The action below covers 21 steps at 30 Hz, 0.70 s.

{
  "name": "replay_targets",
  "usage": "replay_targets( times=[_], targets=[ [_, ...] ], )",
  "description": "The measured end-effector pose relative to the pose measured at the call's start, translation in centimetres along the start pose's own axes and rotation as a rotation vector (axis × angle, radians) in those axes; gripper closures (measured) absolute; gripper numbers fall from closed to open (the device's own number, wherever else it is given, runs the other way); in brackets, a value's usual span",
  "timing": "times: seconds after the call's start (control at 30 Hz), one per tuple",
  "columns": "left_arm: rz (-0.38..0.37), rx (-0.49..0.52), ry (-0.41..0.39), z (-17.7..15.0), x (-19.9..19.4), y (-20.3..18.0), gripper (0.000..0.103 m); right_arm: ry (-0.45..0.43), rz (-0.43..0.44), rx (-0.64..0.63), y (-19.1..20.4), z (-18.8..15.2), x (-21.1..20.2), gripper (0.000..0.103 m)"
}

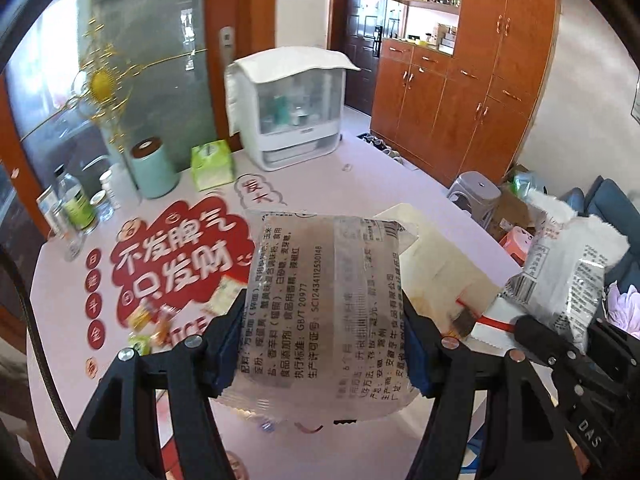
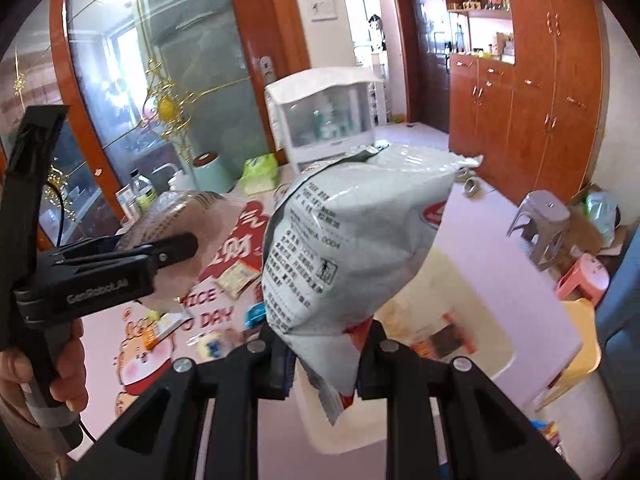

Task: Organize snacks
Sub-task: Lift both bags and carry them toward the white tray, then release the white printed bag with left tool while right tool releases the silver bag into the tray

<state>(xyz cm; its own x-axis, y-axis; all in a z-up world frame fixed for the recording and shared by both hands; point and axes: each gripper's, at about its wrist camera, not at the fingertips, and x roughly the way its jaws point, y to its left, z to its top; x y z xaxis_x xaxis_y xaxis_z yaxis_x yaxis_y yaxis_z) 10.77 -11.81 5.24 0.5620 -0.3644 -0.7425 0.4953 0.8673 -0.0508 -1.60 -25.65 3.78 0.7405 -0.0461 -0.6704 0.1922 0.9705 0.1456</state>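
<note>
My left gripper [image 1: 324, 340] is shut on a clear snack packet [image 1: 324, 300] with black print, held above the table. It also shows in the right wrist view [image 2: 180, 220], at the left, with the left gripper [image 2: 176, 250] on it. My right gripper [image 2: 324, 356] is shut on a grey-white snack bag [image 2: 352, 248], held upright. That bag shows at the right of the left wrist view [image 1: 568, 276]. Below both lies a cream tray [image 2: 472, 280] holding a few packets. Small loose snacks [image 2: 236, 278] lie on the table mat.
A white cabinet box [image 1: 296, 112], a green tissue pack [image 1: 212, 164], a mint canister [image 1: 154, 168] and bottles [image 1: 76, 204] stand at the table's far side. Plastic stools [image 2: 544, 224] and wooden cupboards [image 2: 540, 92] are to the right.
</note>
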Motion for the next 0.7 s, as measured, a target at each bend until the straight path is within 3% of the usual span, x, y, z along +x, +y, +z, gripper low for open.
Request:
replay_targets(
  times=[0.23, 0.5, 0.7],
  targets=[
    [0.034, 0.014, 0.021, 2.9, 4.2, -5.2, 0.037, -0.023, -0.061, -0.06, -4.6, 2.0, 2.0, 0.081],
    [0.081, 0.043, 0.116, 2.9, 10.5, -8.8, 0.037, 0.103, -0.059, -0.101, -7.8, 1.1, 7.1, 0.081],
    [0.11, 0.037, 0.203, 1.5, 14.1, -9.0, 0.032, 0.222, -0.023, -0.137, -8.1, -0.4, 10.3, 0.079]
  ],
)
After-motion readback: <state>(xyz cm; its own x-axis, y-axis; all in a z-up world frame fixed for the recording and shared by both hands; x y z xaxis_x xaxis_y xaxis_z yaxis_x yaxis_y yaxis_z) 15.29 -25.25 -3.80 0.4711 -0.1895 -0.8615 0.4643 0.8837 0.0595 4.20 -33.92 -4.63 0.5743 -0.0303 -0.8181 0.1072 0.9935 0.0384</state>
